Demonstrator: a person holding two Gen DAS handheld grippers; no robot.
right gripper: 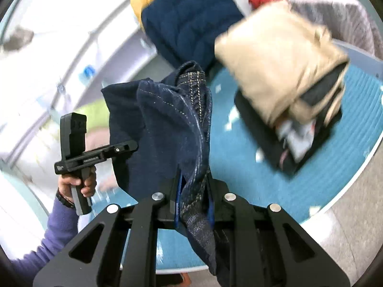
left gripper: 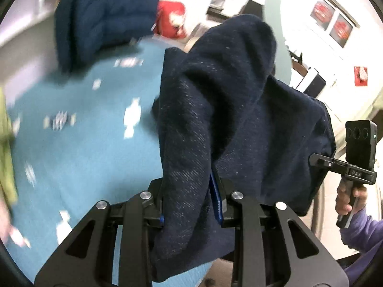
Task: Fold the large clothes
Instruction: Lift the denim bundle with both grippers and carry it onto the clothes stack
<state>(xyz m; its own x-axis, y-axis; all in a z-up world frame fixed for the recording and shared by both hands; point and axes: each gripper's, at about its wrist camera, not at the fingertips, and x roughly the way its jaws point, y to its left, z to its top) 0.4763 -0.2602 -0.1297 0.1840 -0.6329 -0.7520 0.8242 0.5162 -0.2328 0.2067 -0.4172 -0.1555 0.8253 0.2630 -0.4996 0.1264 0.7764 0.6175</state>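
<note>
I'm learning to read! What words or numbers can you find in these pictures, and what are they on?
"DAS": on the black handle of the right gripper, seen from the left wrist camera.
Small light marking on the left gripper handle: too blurred to read.
Red wall pictures: blurred, unreadable.
Jeans: no label shows.

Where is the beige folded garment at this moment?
In the right wrist view the beige folded garment lies upper right on the blue mat, on top of a dark folded stack, right of the navy quilted jacket.
</note>
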